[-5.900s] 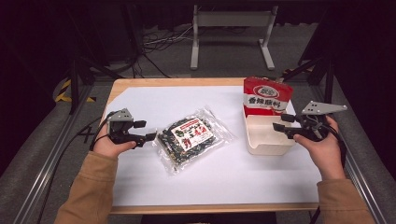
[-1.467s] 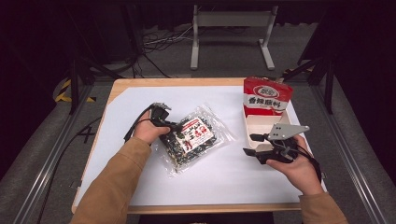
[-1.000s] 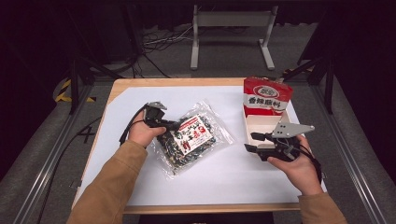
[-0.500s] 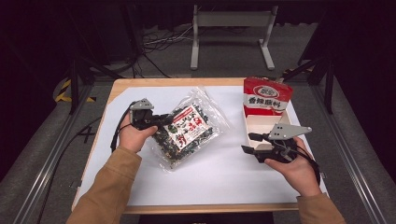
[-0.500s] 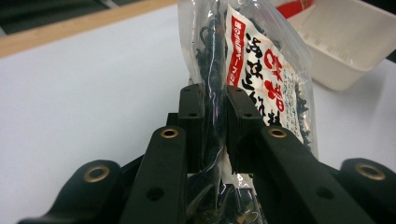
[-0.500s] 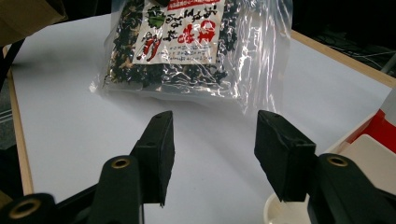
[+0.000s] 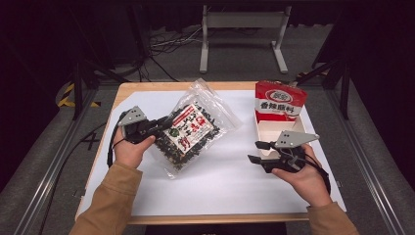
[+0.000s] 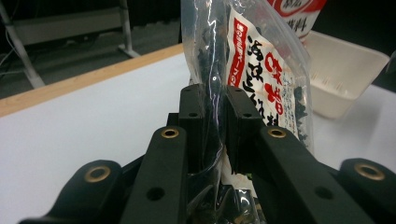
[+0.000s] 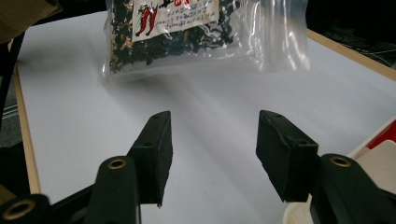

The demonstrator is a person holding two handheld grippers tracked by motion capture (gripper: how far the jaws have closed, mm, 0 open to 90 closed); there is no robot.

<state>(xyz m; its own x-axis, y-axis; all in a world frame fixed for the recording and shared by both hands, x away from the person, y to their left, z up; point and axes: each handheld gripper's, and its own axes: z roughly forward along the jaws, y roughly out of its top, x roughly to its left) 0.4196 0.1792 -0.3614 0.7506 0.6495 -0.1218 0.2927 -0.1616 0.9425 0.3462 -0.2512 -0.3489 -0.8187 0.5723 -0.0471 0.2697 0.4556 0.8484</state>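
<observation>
Bag (image 7: pixel 193 128): clear plastic pouch of dark dried flakes with a red-and-white label, lifted and tilted above the left half of the surface (image 7: pixel 220 186), lower corner near or touching it, cannot tell which.
Weight: probably light; sagging film suggests loose, shifting contents.
Stiffness: soft, floppy film; likely to swing and fold from 1 pinch point.
Slip: glossy plastic, probably slippery; crushable flakes, so a gentle squeeze.
Hold point: flat film at the bag's left edge, as now; empty sealed margin at the far end a good 2nd spot for support.
Left hand-held gripper (image 7: pixel 164 125): clamped on the bag's edge, film pinched between the 2 pads (image 8: pixel 243 128) in the left gripper view.
Right hand-held gripper (image 7: pixel 258 152): jaws spread, just been widening, nothing between them; aimed across bare surface toward the bag, well apart from it.
Tray (image 7: pixel 266 131): white, near the right edge of the surface, just beside the right hand-held gripper.
Red packet (image 7: pixel 279 100): upright at the tray's far end, towards the far right corner.
</observation>
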